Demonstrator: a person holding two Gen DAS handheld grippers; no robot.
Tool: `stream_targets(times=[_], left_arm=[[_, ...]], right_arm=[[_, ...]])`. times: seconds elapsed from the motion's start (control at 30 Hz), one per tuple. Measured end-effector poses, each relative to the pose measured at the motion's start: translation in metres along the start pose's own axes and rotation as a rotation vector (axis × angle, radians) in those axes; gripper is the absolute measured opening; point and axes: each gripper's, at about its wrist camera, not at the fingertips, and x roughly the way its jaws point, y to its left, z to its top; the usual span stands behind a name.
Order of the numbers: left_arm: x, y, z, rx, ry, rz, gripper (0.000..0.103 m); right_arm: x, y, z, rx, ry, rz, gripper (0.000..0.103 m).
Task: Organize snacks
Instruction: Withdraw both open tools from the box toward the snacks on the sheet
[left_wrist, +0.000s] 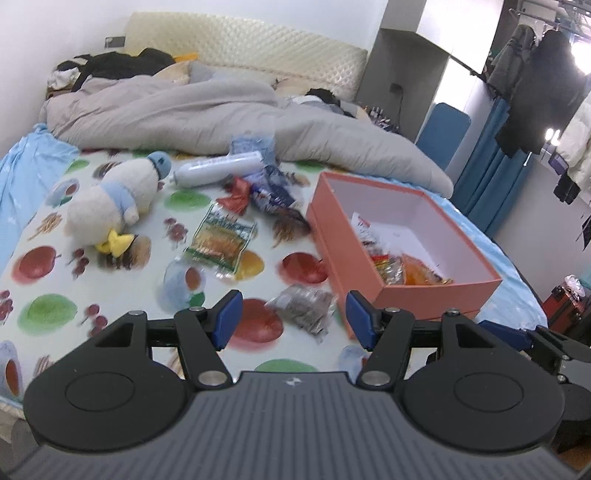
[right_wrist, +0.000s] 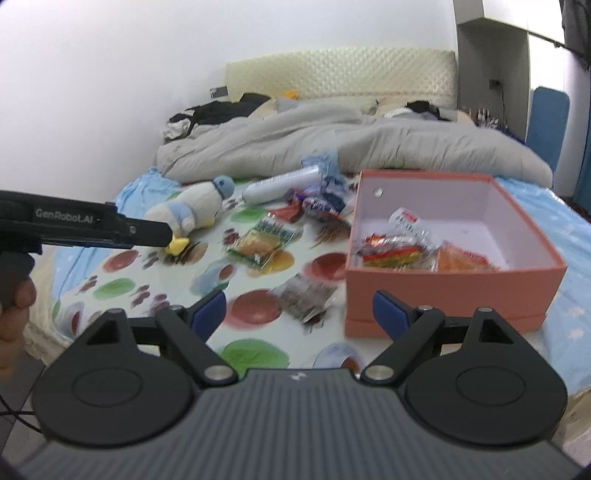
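An open orange box (left_wrist: 436, 295) (right_wrist: 454, 288) sits on the bed at the right with a few snack packets (left_wrist: 391, 266) (right_wrist: 399, 251) inside. Loose on the fruit-print sheet lie a dark clear packet (left_wrist: 304, 306) (right_wrist: 306, 295), a green-edged packet (left_wrist: 221, 240) (right_wrist: 266, 240), red and blue wrappers (left_wrist: 266, 192) (right_wrist: 317, 203) and a white tube (left_wrist: 218, 168) (right_wrist: 280, 184). My left gripper (left_wrist: 291, 317) is open and empty, just above the dark packet. My right gripper (right_wrist: 299, 314) is open and empty, near the same packet beside the box.
A plush penguin (left_wrist: 110, 199) (right_wrist: 192, 210) lies at the left of the sheet. A grey duvet (left_wrist: 221, 110) (right_wrist: 332, 144) is bunched behind the snacks. The left gripper's body (right_wrist: 92, 225) crosses the right wrist view's left side. Clothes hang at the far right (left_wrist: 535, 85).
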Motion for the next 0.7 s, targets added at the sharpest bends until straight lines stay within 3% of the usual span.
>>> stream_targets(times=[0.2, 0.7], left_arm=[[0.011, 0.021, -0.011, -0.016, 0.025, 0.022, 0.067], [0.059, 0.062, -0.021, -0.078, 0.085, 0.102, 0.074]], right_arm=[[0.014, 0.008, -0.009, 0.021, 0.032, 0.028, 0.088], [0.068, 0.028, 0.000, -0.109, 0.110, 0.118, 0.087]])
